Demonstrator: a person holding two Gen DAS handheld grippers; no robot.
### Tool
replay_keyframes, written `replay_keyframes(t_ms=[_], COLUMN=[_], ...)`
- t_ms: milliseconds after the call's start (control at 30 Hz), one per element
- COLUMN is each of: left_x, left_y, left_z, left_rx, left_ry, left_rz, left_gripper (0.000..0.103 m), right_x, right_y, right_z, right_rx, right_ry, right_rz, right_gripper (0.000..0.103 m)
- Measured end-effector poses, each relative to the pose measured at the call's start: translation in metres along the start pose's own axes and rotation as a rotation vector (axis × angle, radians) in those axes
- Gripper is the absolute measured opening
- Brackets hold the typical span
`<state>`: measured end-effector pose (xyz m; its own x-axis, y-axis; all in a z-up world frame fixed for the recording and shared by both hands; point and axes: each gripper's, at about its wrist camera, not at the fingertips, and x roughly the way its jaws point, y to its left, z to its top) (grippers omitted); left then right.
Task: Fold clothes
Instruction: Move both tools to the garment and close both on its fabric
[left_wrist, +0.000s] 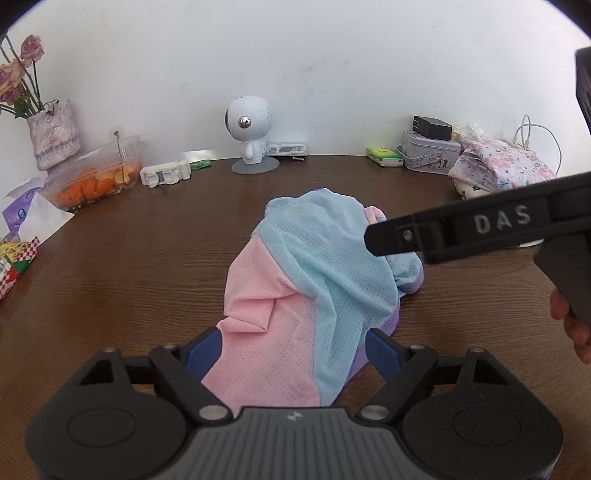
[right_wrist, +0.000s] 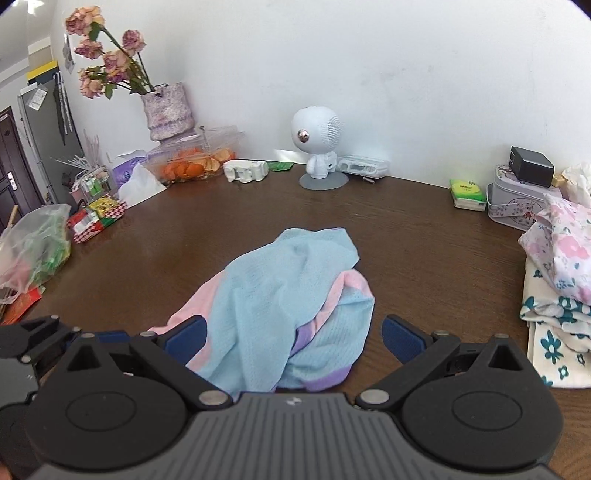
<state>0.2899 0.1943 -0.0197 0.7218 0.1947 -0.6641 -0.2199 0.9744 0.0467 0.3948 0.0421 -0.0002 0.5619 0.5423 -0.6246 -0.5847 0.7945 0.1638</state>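
garment: crumpled pink, blue and lilac mesh shirt (left_wrist: 310, 288) mid brown surface (left_wrist: 129, 258) | left gripper (left_wrist: 295, 354): jaws apart, straddling near hem | right gripper (right_wrist: 295, 339): jaws apart, low over shirt | folded floral clothes (right_wrist: 557, 295) at right edge | robot figurine (right_wrist: 317, 147) by wall

"DAS" stands in pale letters on the black right hand-held gripper (left_wrist: 373, 240) (nothing else reads clearly).

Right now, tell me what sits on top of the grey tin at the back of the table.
A black power adapter rests on the lid of the grey tin. What the closed tin holds cannot be seen.
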Motion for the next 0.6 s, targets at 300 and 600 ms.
replay_keyframes(t_ms=[300, 600], left_x=[0.030, 0.044], left_y=[0.007, 0.020], left_z=[0.010, 0.018], left_rx=[-0.027, -0.066], left_ry=[0.005, 0.000], left_rz=[-0.037, -0.076], left_gripper=[0.066, 0.029], right_x=[0.080, 0.111], right_y=[-0.037, -0.043], right_z=[0.044, 0.052], right_rx=[0.114, 0.164], right_ry=[0.078, 0.118], right_rz=[0.035, 0.108], right_gripper=[0.075, 0.013])
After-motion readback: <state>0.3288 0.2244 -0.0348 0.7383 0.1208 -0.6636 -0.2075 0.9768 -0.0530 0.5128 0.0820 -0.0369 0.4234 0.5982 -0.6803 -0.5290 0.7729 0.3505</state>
